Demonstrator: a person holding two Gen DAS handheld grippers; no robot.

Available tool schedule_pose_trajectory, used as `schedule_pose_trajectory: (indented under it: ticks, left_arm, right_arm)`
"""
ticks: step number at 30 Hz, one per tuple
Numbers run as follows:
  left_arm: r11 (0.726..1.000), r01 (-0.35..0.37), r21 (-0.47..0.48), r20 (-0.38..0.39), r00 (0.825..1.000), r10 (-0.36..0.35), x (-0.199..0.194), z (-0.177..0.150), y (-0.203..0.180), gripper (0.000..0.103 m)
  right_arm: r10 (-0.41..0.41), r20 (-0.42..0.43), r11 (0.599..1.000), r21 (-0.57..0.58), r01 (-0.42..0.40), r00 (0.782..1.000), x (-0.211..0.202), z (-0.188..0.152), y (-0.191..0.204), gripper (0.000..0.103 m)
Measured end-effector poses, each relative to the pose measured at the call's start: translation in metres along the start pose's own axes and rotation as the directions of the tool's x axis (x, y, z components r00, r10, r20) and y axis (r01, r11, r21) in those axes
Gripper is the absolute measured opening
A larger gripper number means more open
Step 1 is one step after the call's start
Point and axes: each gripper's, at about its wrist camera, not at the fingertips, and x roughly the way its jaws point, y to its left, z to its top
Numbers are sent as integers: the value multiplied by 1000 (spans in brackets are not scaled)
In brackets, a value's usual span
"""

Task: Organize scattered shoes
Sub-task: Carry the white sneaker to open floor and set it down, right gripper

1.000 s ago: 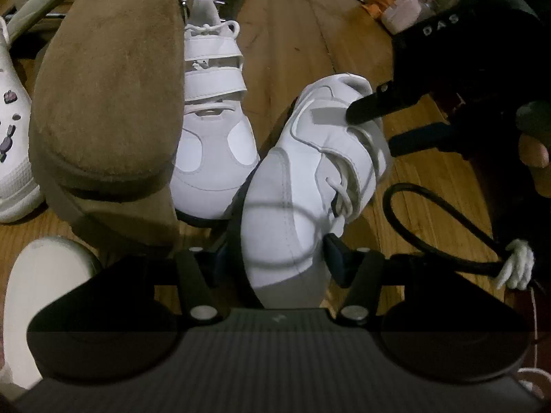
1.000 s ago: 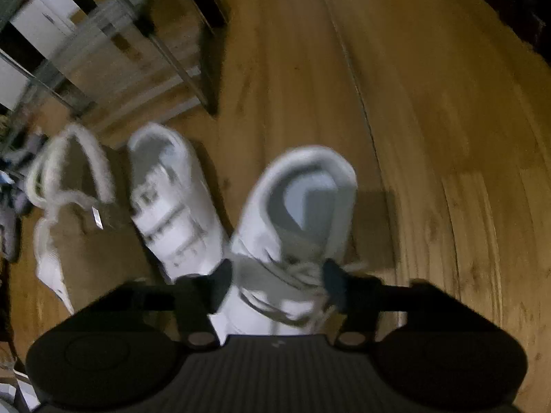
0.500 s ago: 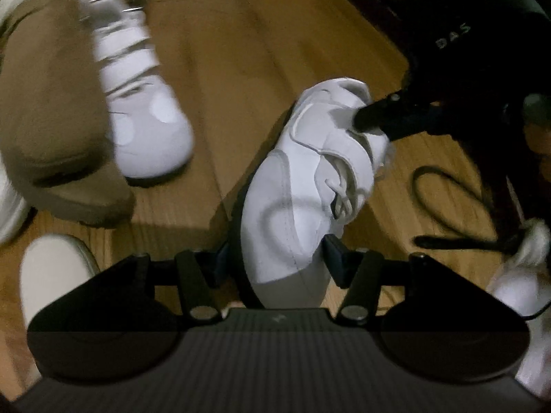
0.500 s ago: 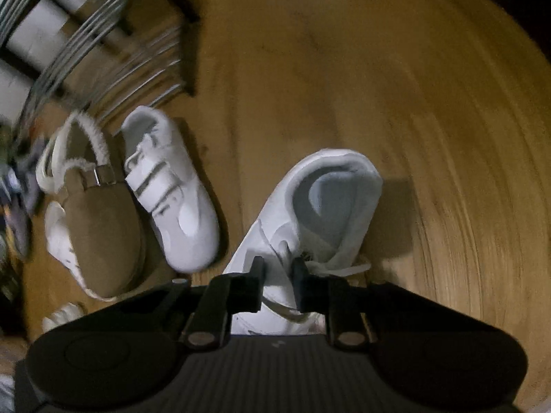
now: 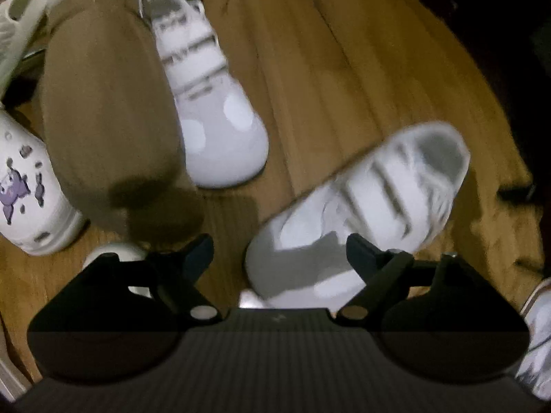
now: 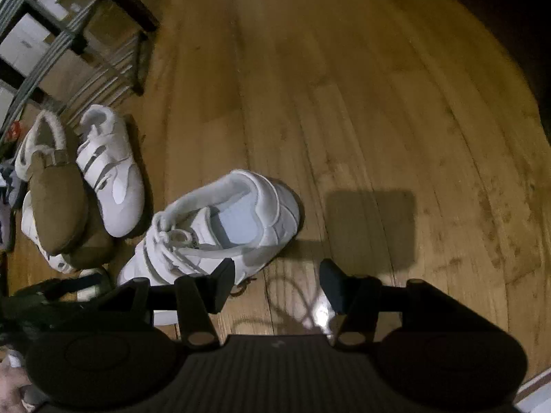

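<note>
Both tongs, left (image 5: 279, 251) and right (image 6: 277, 284), gape empty over a white strapped sneaker (image 6: 220, 234) lying askew, apart from its mate (image 6: 110, 168) on the wooden floor (image 6: 344, 103).

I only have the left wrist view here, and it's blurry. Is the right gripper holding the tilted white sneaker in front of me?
Observer: No. The right tongs are open over bare wooden floor. The white strap sneaker sits just to their left, outside the gap.
Operator: How is that sneaker resting?
Observer: It is on the floor with its opening facing up, laces loose, and a pale insole showing.
Operator: I see only a sliver of metal bars at my top edge. What is that?
Observer: It is a shoe rack with grey bars on a dark frame. It stands just behind the matching sneaker and the brown slipper.
</note>
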Motion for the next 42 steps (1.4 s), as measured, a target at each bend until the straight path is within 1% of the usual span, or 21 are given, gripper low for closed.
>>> schedule_pose_trajectory:
  ticks: [3,4,5,6,8,9,11,14,19,22,24,25,27,28,31,33,34,36,38,40,42]
  left_arm:
    - [991,87,-102,33,996,-84,-18,4,4,87]
    - [986,112,-126,51,993,-106,-25,3,6,90]
    - [982,122,-142,73,991,-112,-29,1,8,97]
    - [982,115,-149,101,990,-100,-29,-2,10,102]
    - [973,54,-226,133,991,-24,-36,-32,27,103]
    - [961,20,-276,110,994,11,-35,-43,36,103]
    - [920,-59,-386,31,997,77,-26,-74,60,103]
    - [909,-77,-410,26,995,96,-20,-86,69,103]
    - [937,-34,-347,55,997,56,-25,-80,62,103]
    - [950,-71,-304,80,992,99,-36,-78,51,103]
    - [967,-69,-244,101,990,96,-44,-75,39,103]
    - [972,-69,-223,107,990,95,-47,-74,36,103]
    - [975,-69,-213,117,989,95,-53,-76,32,103]
    - [974,-65,-215,119,989,92,-56,-77,31,103]
    - [974,-37,-222,126,990,66,-64,-75,29,103]
    - [977,-39,-211,144,987,71,-69,-73,24,103]
    - [979,-42,-198,157,985,73,-73,-72,20,103]
    - [983,-26,-182,169,984,57,-76,-72,15,103]
    - [986,-6,-168,178,983,37,-81,-73,11,103]
    - [987,-5,-159,195,980,36,-89,-74,8,103]
    - [989,2,-148,219,975,30,-98,-73,7,103]
  right_arm:
    - [86,-62,982,176,-74,994,23,-5,-5,56]
    - [90,-67,971,228,-73,994,27,-7,-6,59]
    - [87,-70,959,275,-65,994,31,-8,-7,61]
    - [90,-73,945,322,-62,993,34,-8,-7,61]
    - [109,-73,906,418,-69,991,38,-8,-11,65]
    - [106,-69,894,443,-65,992,38,-8,-12,68]
    - [85,-64,876,480,-45,994,37,-8,-13,69]
    - [-47,-25,835,547,53,999,30,-15,-13,69]
    - [7,-4,781,624,-3,1000,52,-19,-10,69]
    - [-21,54,754,657,-20,998,56,-24,-1,70]
    - [-37,90,728,685,-35,995,59,-29,5,70]
    - [-27,84,731,681,-38,996,67,-28,10,71]
    - [-24,1,780,625,18,1000,88,-17,21,75]
    - [-37,-11,802,596,36,999,92,-15,25,78]
    - [-77,-24,868,490,79,997,95,-7,35,77]
    - [-87,-38,917,388,95,995,93,1,40,67]
    - [-92,-45,937,334,102,995,92,5,43,66]
    - [-102,-46,947,301,112,994,88,8,41,60]
    - [-163,21,953,264,152,986,79,5,41,51]
    - [-225,75,966,146,212,972,75,3,52,44]
    - [-262,106,965,28,261,959,72,1,61,33]
